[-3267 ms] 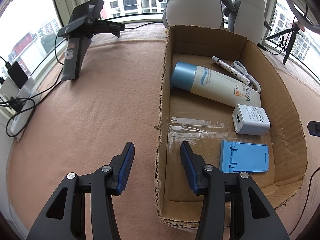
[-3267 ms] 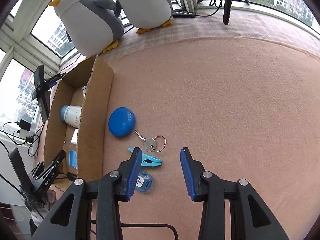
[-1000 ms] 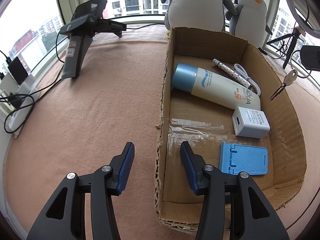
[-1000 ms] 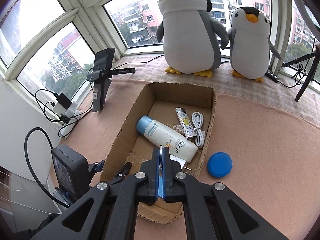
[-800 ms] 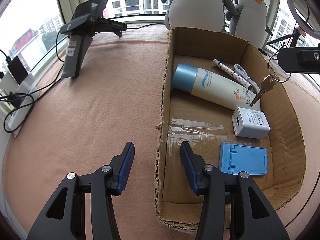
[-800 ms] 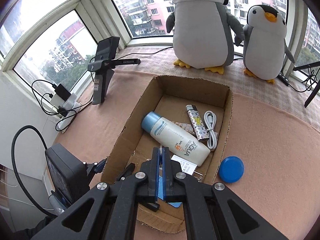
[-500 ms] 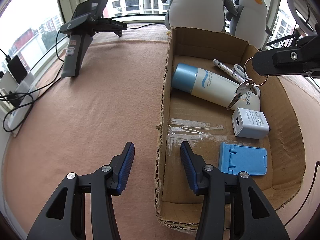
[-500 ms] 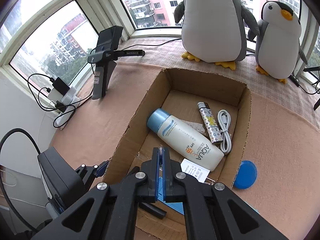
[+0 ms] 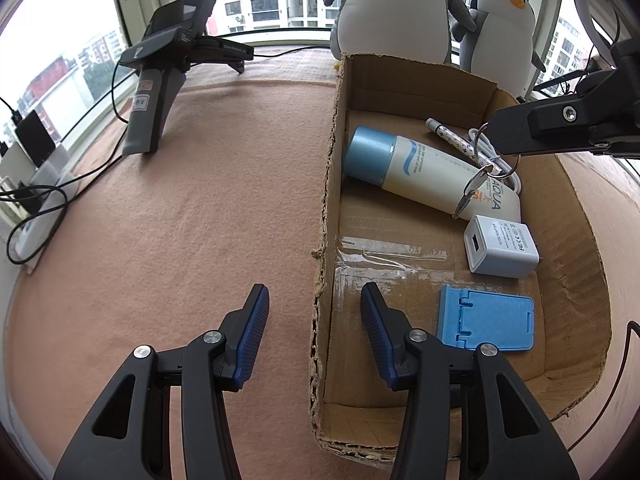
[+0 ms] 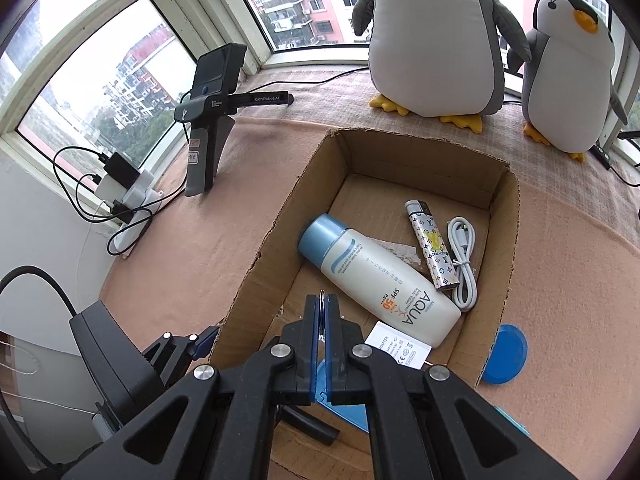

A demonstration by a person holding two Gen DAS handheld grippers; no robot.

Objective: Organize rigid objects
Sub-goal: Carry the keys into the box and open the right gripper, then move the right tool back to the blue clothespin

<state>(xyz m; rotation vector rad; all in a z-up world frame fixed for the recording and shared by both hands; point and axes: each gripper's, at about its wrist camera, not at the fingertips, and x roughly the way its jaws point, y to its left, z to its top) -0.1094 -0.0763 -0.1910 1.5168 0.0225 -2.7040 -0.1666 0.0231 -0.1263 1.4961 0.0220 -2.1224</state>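
A cardboard box (image 9: 576,216) (image 10: 280,216) lies open on the tan cloth. In it lie a sunscreen bottle (image 9: 424,176) (image 10: 380,280), a patterned lighter (image 10: 431,246), a white cable (image 10: 464,264), a white charger (image 9: 502,246) and a blue phone stand (image 9: 486,322). My right gripper (image 10: 321,300) is shut on a key ring; in the left wrist view the key (image 9: 470,194) dangles from it over the box above the bottle. My left gripper (image 9: 314,312) is open and empty, straddling the box's left wall near its front.
A blue round lid (image 10: 505,354) lies on the cloth just outside the box's right wall. Two plush penguins (image 10: 432,36) stand behind the box. A black scanner stand (image 9: 160,80) and a power strip with cables (image 10: 124,200) sit at the left by the window.
My right gripper picked the key ring off the cloth and carried it leftward over the box, now hanging above the bottle. My left gripper has stayed still and open.
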